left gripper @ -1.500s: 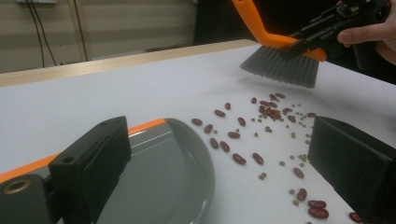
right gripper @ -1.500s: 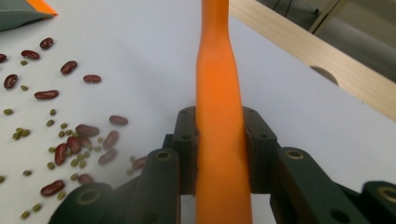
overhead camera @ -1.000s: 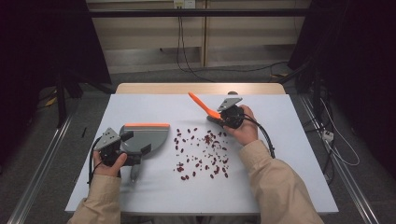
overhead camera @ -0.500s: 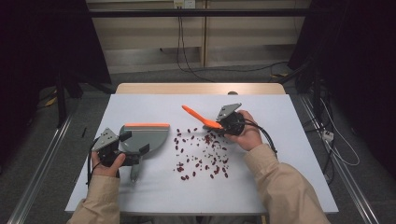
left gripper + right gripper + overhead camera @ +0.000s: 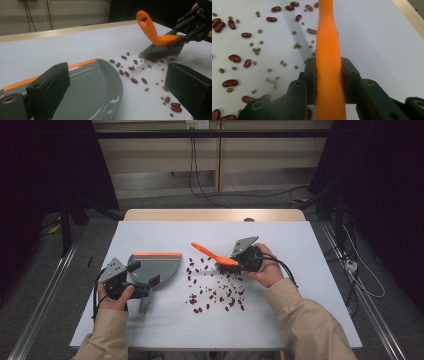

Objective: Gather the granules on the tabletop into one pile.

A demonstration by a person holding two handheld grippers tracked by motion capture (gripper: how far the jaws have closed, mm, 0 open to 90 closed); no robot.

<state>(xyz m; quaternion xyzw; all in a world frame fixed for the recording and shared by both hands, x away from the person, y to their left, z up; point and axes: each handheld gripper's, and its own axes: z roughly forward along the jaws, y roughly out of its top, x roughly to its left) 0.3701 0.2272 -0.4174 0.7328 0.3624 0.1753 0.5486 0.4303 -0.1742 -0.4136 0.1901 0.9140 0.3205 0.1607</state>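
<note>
My right gripper (image 5: 236,262) is shut on the orange handle of a small brush (image 5: 207,252); the right gripper view shows both jaws clamped on that brush handle (image 5: 328,50). The brush's grey bristles (image 5: 160,50) touch the table at the far edge of scattered red beans (image 5: 216,290) and small green beans (image 5: 257,51). A grey dustpan (image 5: 157,267) with an orange lip lies left of the beans. My left gripper (image 5: 144,273) stands open over the dustpan's near side, one jaw above the pan (image 5: 95,85), the other beyond its curved rim.
The white table (image 5: 300,320) has a wooden strip (image 5: 215,214) along its far edge. Cables trail from both grippers. Dark stands and floor cables surround the table.
My right gripper has moved nearer and down with the brush, and the handle now lies flatter, pointing left. The left gripper and dustpan have stayed put.
</note>
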